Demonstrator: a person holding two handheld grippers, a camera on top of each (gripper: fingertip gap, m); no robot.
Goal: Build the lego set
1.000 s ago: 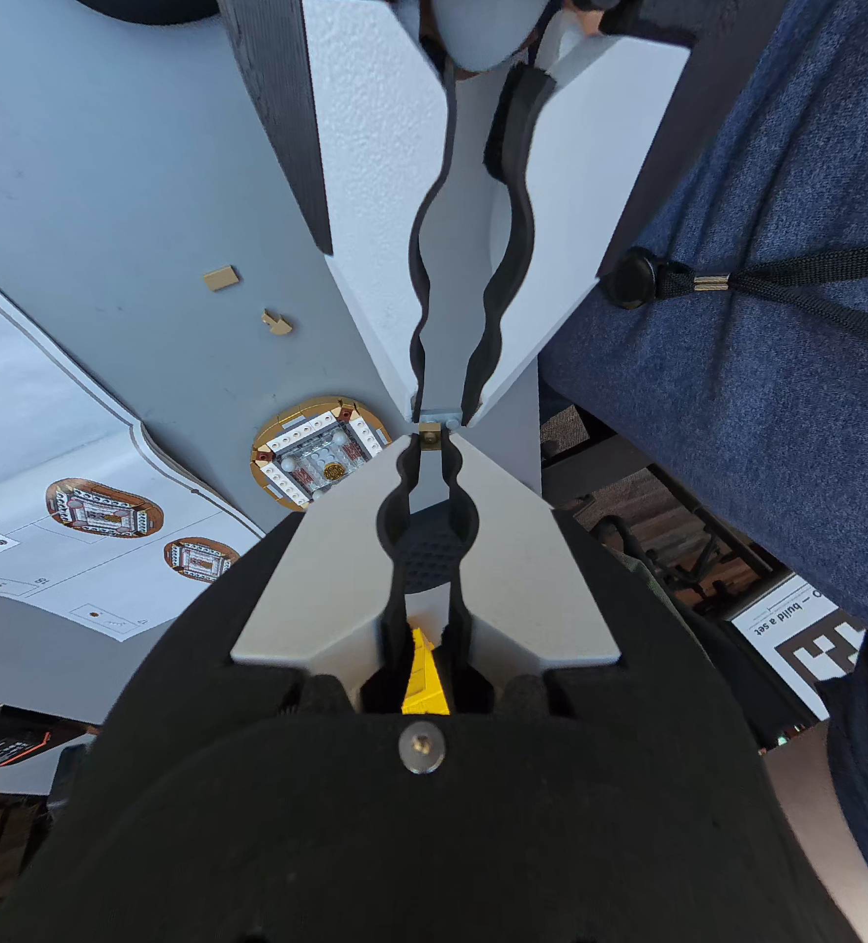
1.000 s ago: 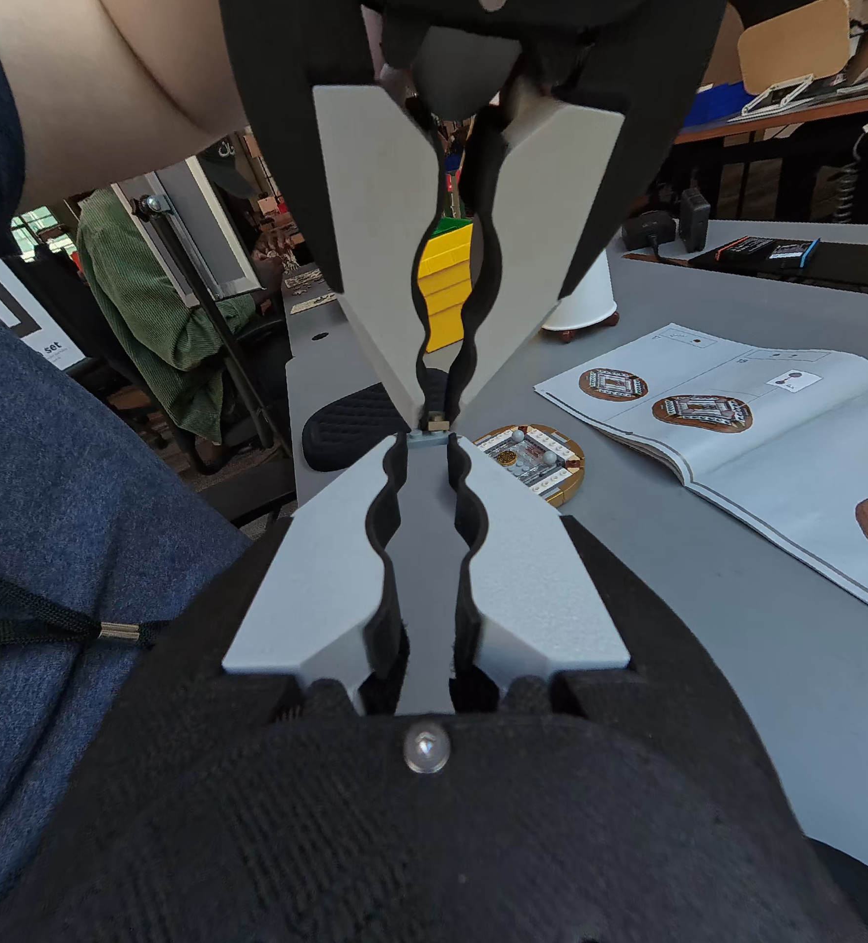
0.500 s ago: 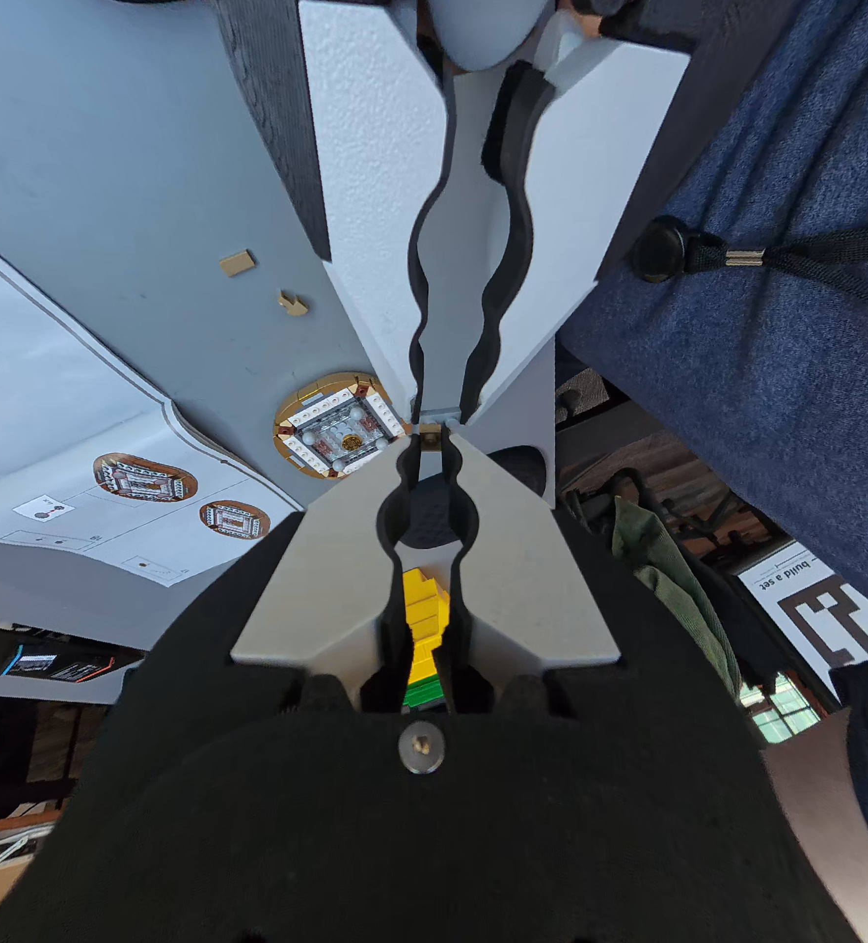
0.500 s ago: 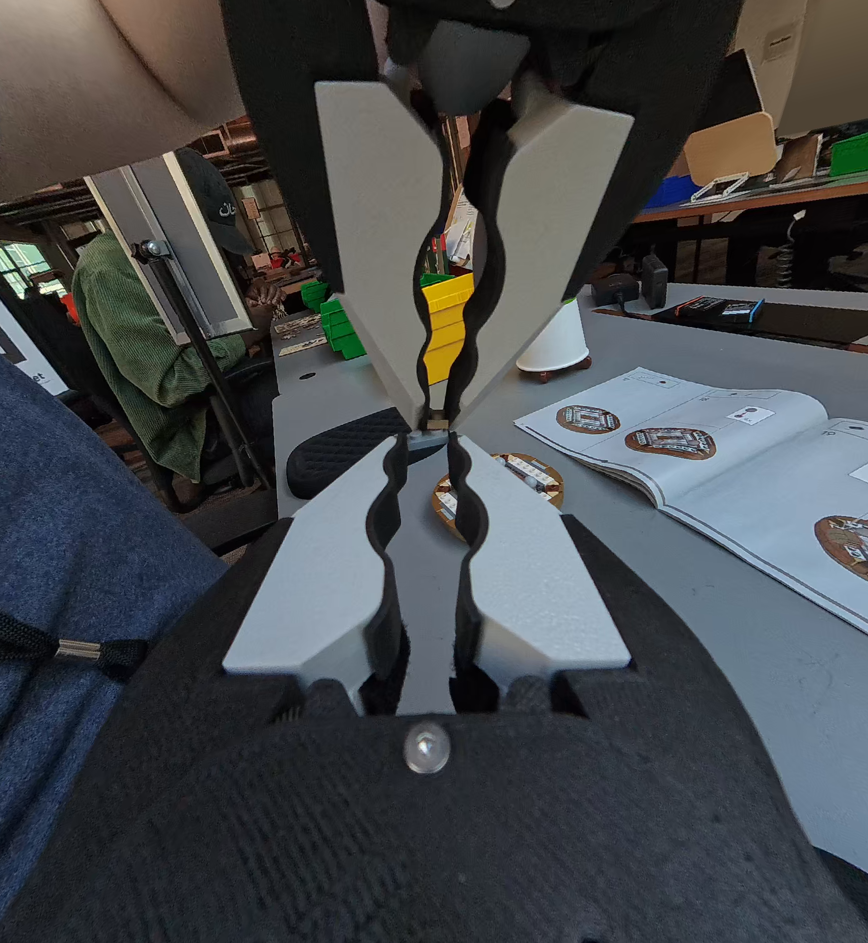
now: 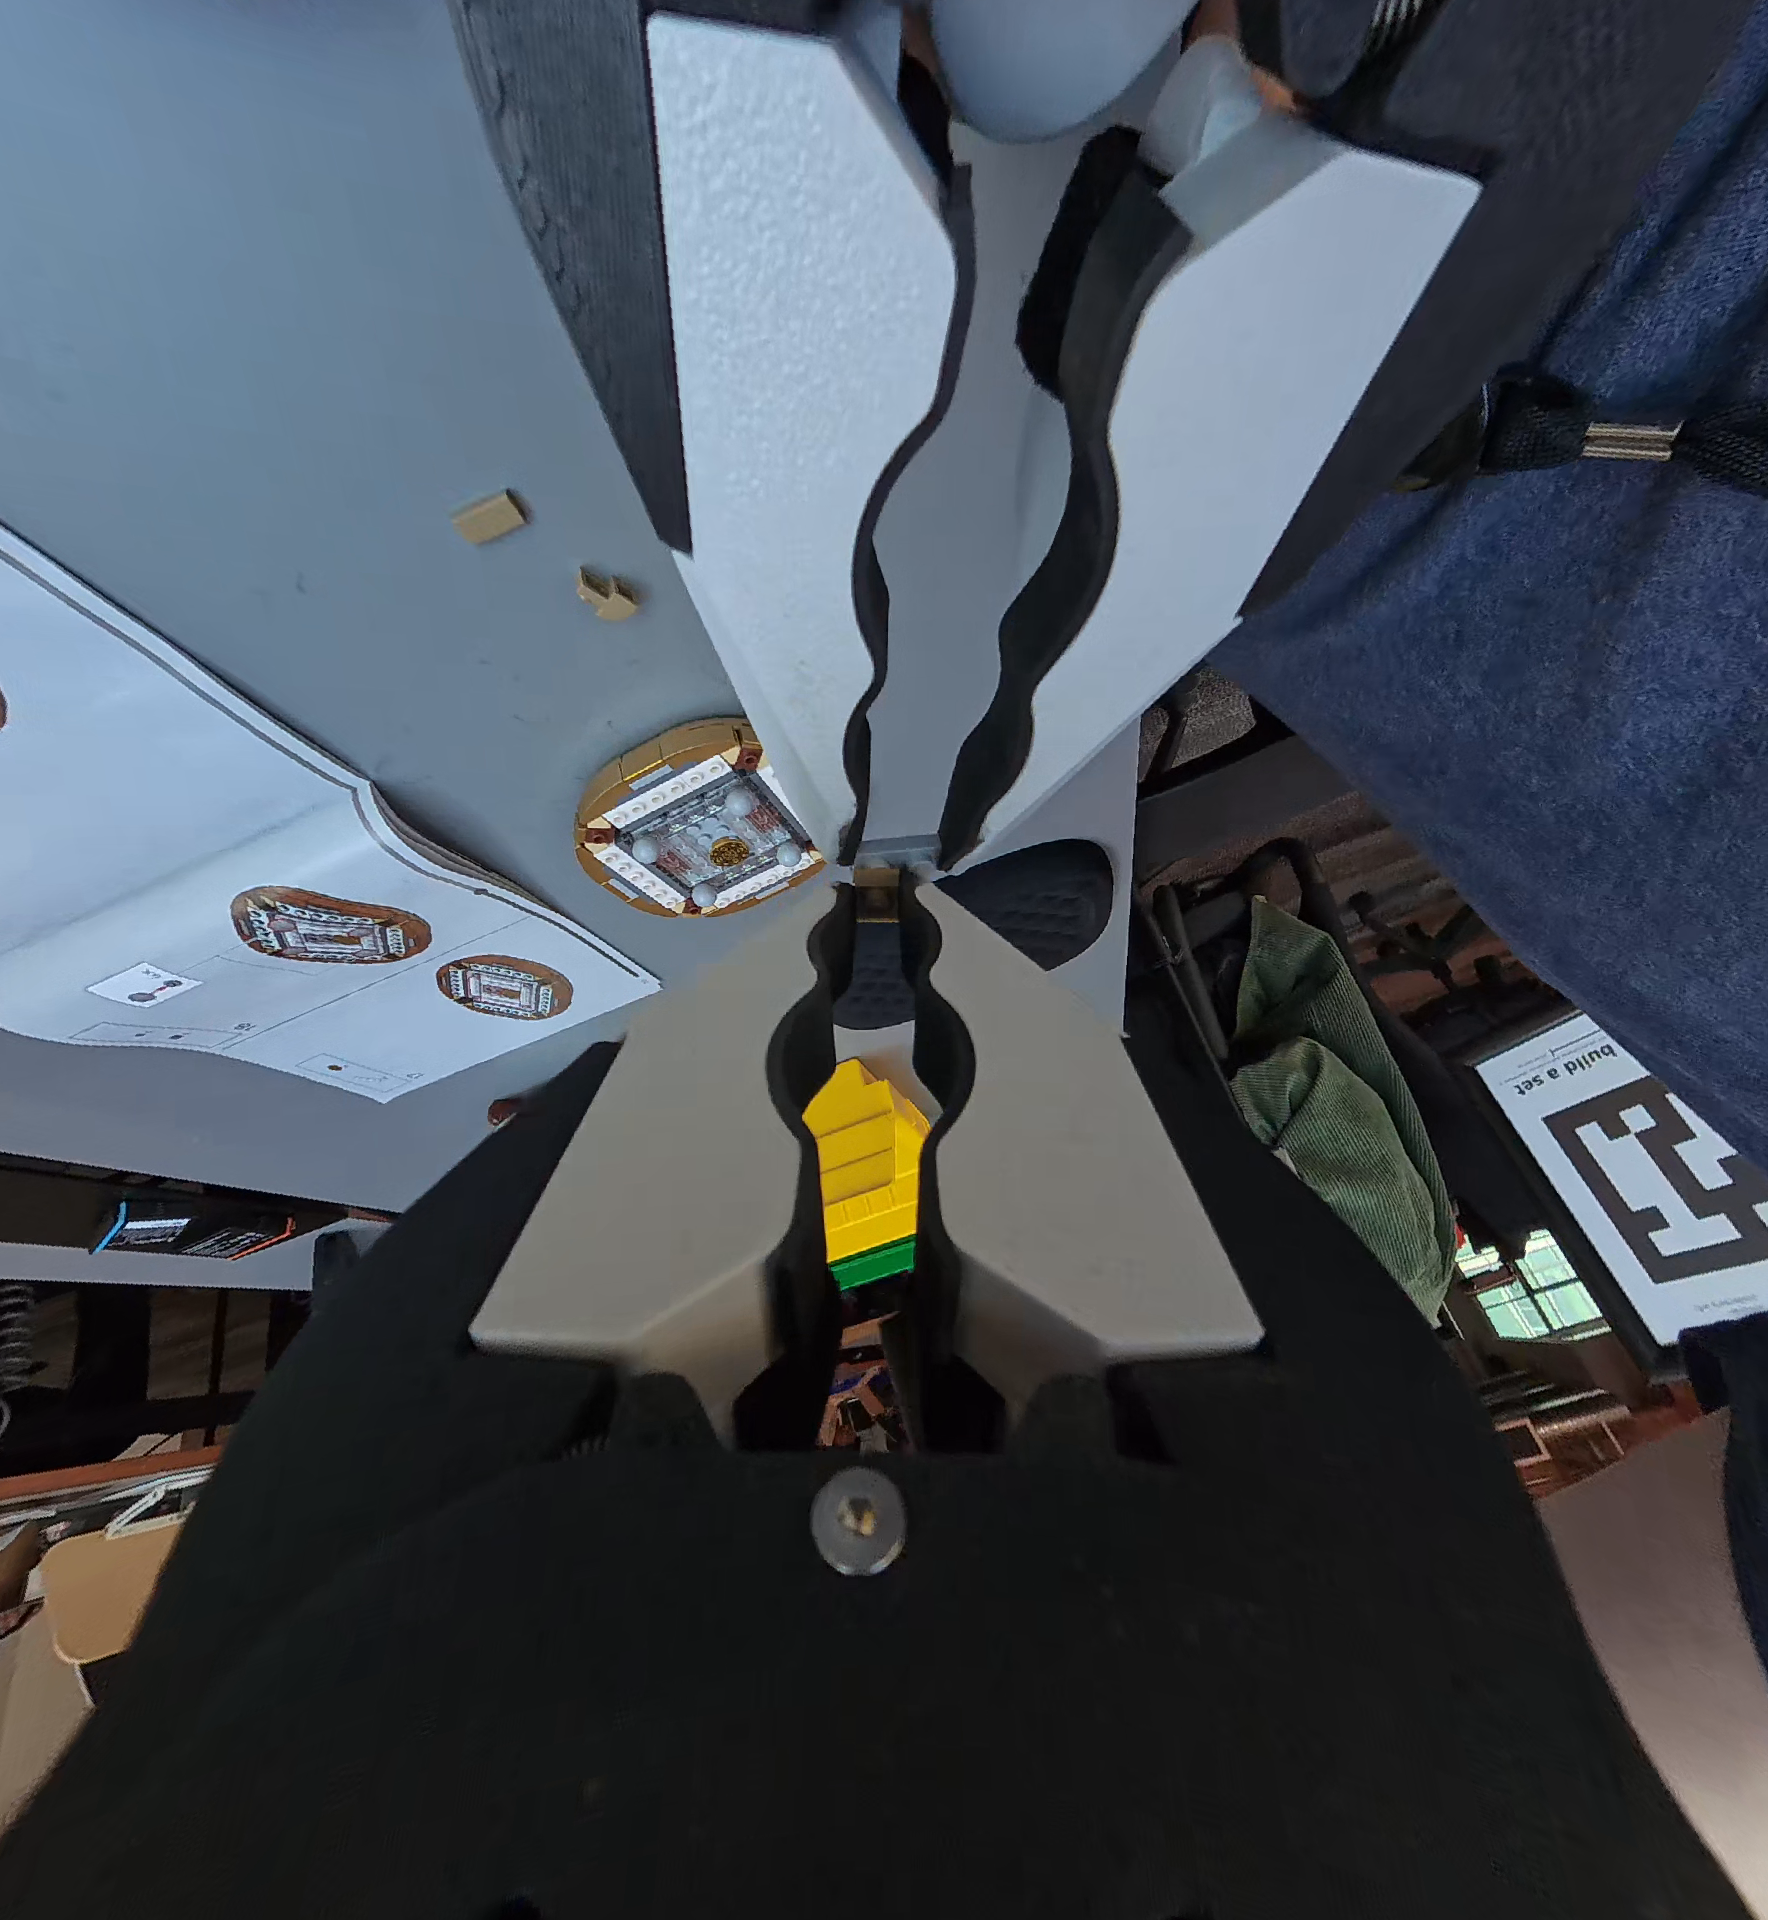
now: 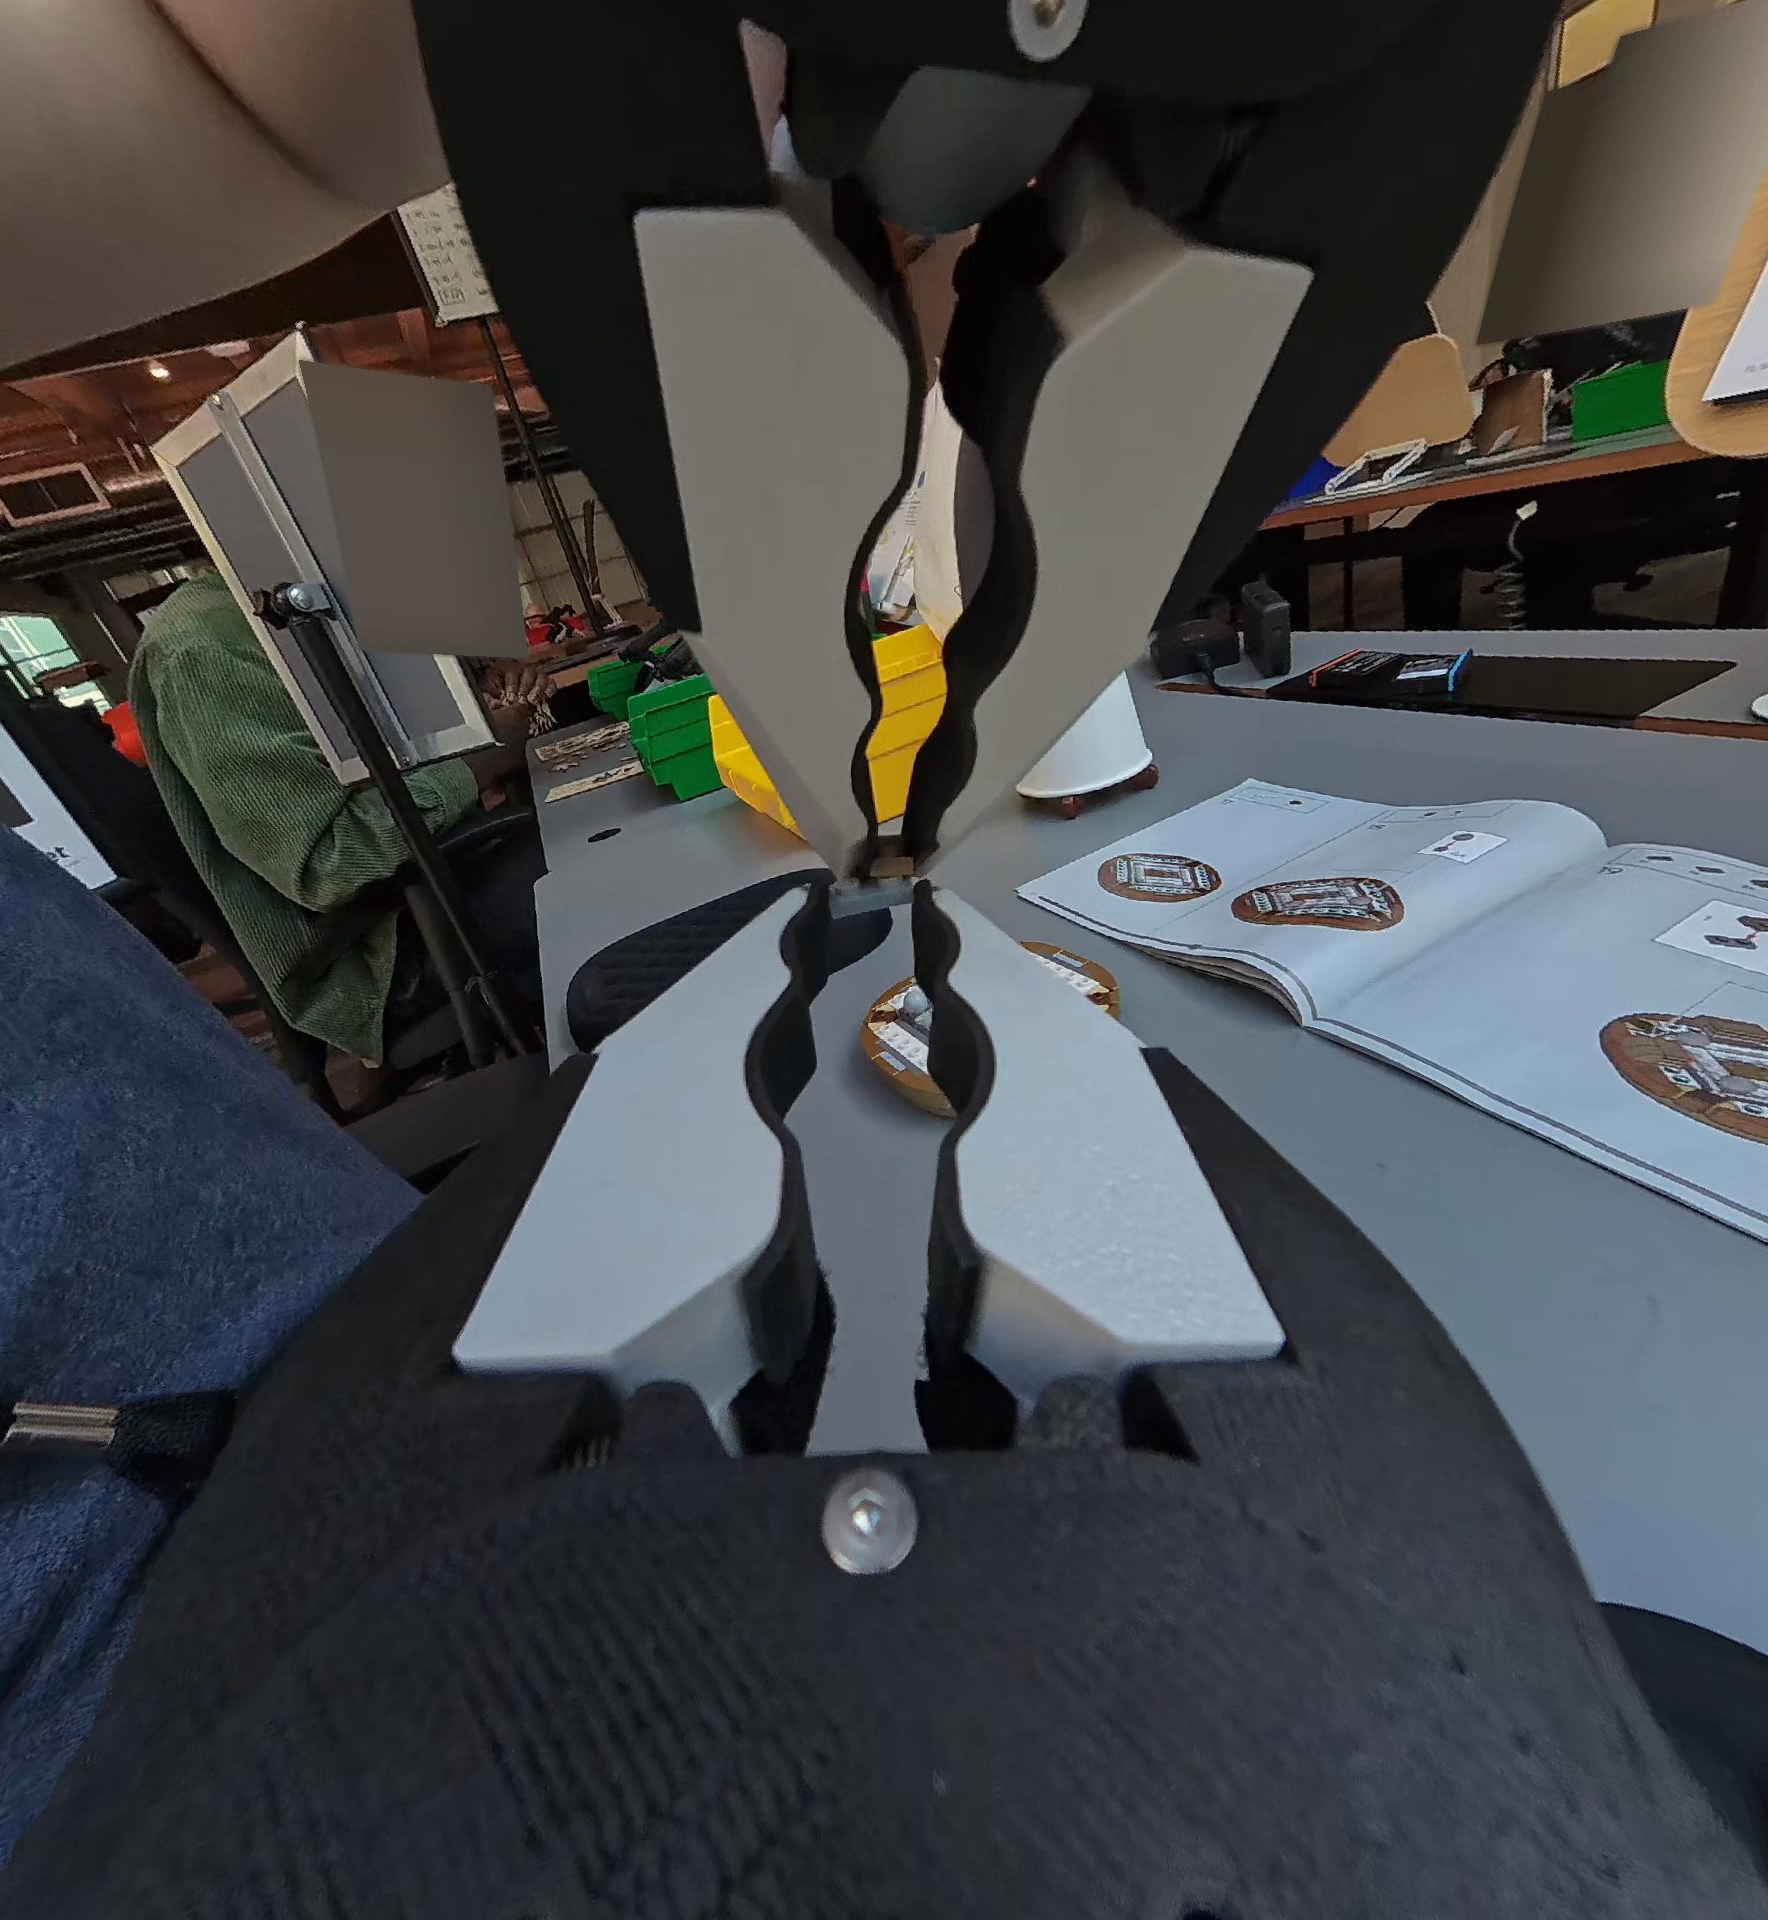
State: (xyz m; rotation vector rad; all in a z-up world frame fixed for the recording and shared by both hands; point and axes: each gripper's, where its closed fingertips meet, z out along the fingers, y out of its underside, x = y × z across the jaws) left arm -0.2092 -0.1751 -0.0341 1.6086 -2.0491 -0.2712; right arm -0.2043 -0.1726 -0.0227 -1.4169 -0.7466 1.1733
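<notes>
A grey counter [image 6: 1482, 1195] carries an open instruction booklet [image 6: 1482, 935], a round tan-rimmed lego model [image 5: 698, 821], and two loose tan pieces [image 5: 488, 516] lying apart from it. Yellow bins [image 6: 895, 727] and green bins [image 6: 667, 732] stand at the far end beside a white cone-shaped base [image 6: 1088, 748], and a person in a green shirt [image 6: 256, 790] sits at the next desk. A blue sleeve [image 6: 80, 1091] fills the lower left of the right wrist view.

The two grippers meet tip to tip above the counter. The left gripper [image 5: 875, 902] has its fingers drawn narrow, pinching a small tan piece [image 5: 875, 902]. The right gripper [image 6: 867, 896] has its fingers narrow on a flat grey plate [image 6: 867, 896]. The tan piece sits against the plate's face, touching it.

The model is a disc with white bricks framing a grey square middle, pale round studs at the corners and a gold spot at the centre. It rests on the counter just past the fingertips.

The left wrist view shows the whole model, the loose pieces and a black-and-white marker card [image 5: 1669, 1174]. In the right wrist view the model [image 6: 911, 1039] is mostly hidden behind the right fingers [image 6: 1067, 1195], and the loose pieces are out of sight, but the bins and the booklet's pages show plainly.
</notes>
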